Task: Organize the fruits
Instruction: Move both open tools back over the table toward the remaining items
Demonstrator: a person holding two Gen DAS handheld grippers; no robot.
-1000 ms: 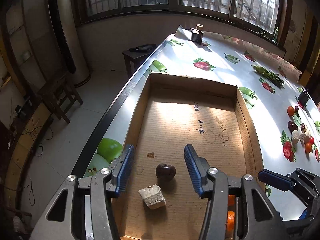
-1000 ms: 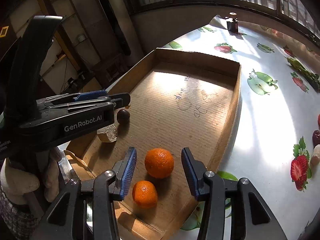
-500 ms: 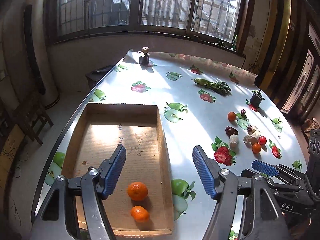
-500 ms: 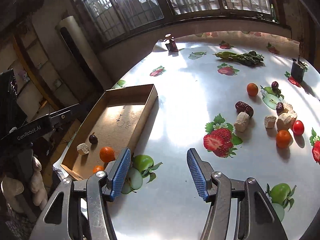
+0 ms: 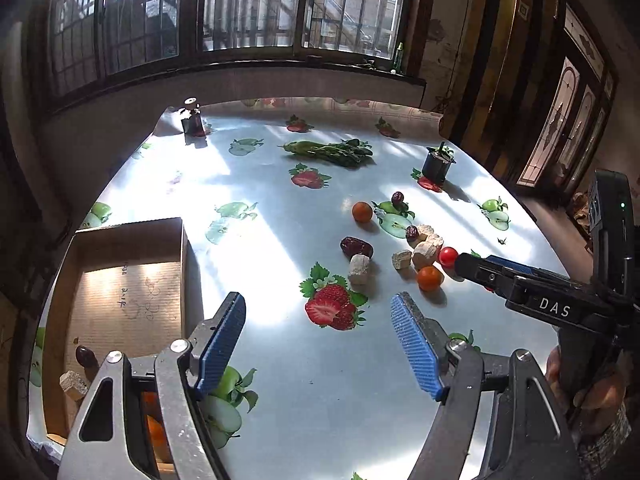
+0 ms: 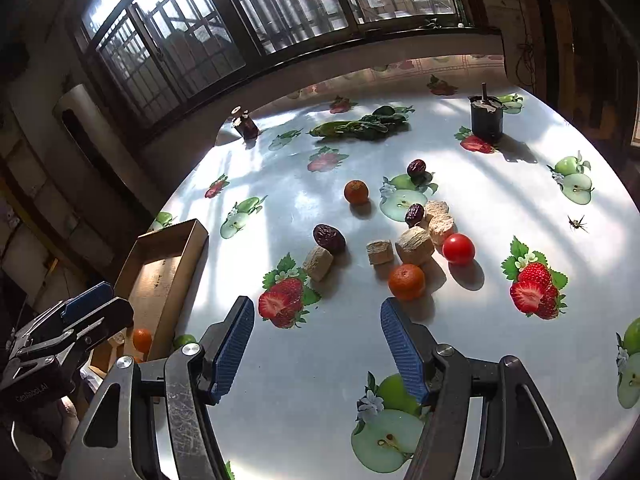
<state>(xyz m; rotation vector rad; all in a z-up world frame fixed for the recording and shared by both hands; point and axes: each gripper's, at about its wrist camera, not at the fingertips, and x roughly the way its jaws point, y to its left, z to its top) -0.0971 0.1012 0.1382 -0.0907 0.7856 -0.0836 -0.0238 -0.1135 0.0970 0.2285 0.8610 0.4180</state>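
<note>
Loose fruit lies on the fruit-print table: a near orange (image 6: 406,281), a far orange (image 6: 356,191), a red tomato (image 6: 458,249), dark dates (image 6: 329,238) and several beige chunks (image 6: 414,245). My right gripper (image 6: 316,344) is open and empty, just short of the near orange. My left gripper (image 5: 320,340) is open and empty above the table right of the cardboard box (image 5: 60,276). The box holds a date (image 5: 83,356), a beige chunk (image 5: 73,384) and an orange (image 6: 141,339). The same cluster shows in the left wrist view (image 5: 429,278).
A bundle of green vegetables (image 6: 360,126) lies at the back. A black cup (image 6: 486,118) stands back right and a small dark bottle (image 6: 246,124) back left. The table's left edge runs beside the box. A small insect (image 6: 576,223) sits at the right.
Both grippers have swung from over the box to the right, toward the loose fruit cluster. Both stayed open and empty.
</note>
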